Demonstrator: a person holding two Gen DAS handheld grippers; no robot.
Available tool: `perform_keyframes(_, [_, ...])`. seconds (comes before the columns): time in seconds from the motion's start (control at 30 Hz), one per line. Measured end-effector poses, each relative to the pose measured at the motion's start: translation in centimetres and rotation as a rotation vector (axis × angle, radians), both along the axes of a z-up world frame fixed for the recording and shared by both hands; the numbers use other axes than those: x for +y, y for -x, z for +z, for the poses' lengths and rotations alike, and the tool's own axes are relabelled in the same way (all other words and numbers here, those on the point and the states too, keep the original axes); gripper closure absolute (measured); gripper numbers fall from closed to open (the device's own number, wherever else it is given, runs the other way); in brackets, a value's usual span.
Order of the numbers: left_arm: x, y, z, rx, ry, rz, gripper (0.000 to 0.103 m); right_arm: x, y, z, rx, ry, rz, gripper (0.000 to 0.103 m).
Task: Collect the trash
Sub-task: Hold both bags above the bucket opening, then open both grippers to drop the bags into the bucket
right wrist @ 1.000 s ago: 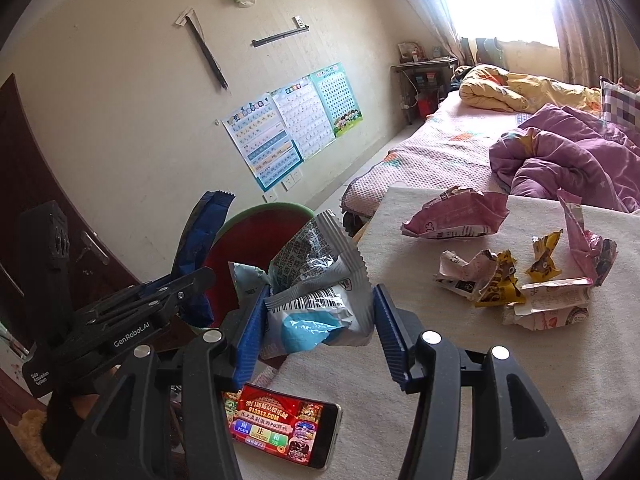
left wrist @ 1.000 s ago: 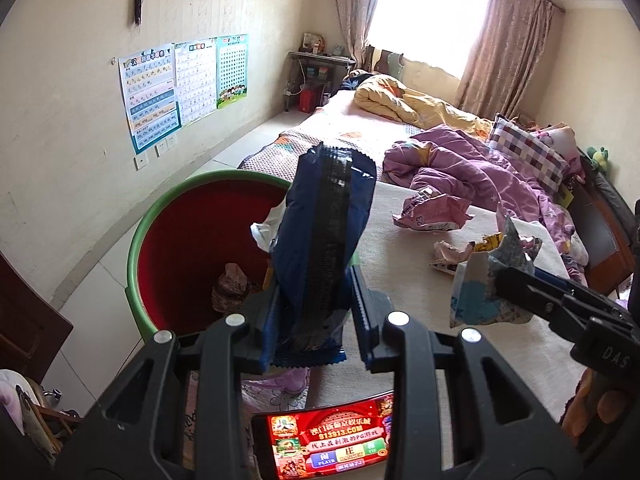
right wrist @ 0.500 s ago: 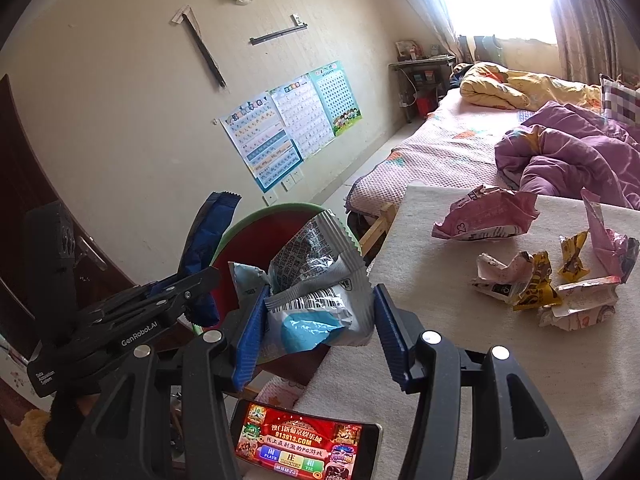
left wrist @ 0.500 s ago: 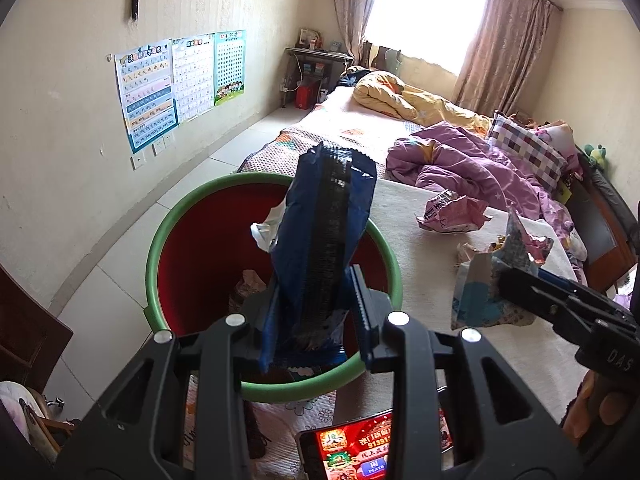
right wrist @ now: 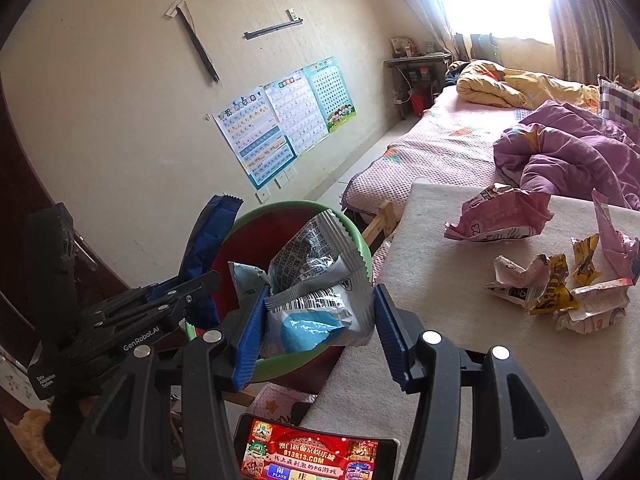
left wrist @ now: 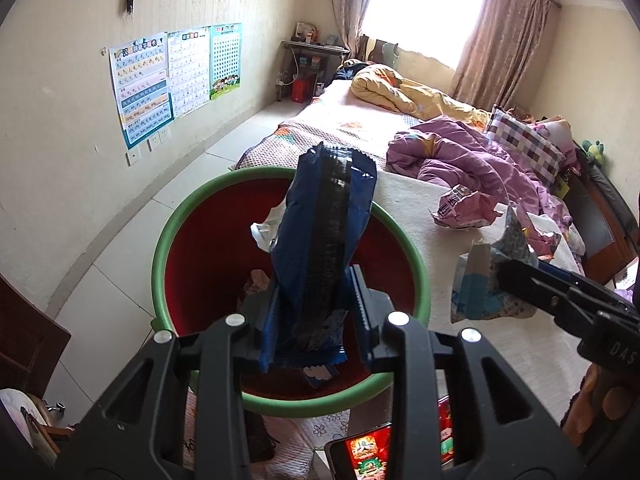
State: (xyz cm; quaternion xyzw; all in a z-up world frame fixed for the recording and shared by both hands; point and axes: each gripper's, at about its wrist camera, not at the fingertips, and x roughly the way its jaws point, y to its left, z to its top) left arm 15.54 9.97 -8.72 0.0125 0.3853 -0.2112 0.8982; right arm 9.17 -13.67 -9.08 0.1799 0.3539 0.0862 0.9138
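Inside, the red bin holds a few crumpled wrappers.

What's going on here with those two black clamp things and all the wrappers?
Someone is clearing snack trash with a handheld tool in each hand. The left tool grips a dark blue wrapper above the red bin with the green rim, ready to drop. The right tool holds a silver and blue packet near the bin's edge. More crumpled wrappers wait on the cream table, beside a lit phone.
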Motion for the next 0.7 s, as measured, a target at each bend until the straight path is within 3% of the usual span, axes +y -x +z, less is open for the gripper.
perform_keyframes(0.7, [2.3,-2.6,-3.8,0.088,-0.070,0.012,0.072,2.2,-3.9,-1.5,0.038,-0.007,0.020,0.051])
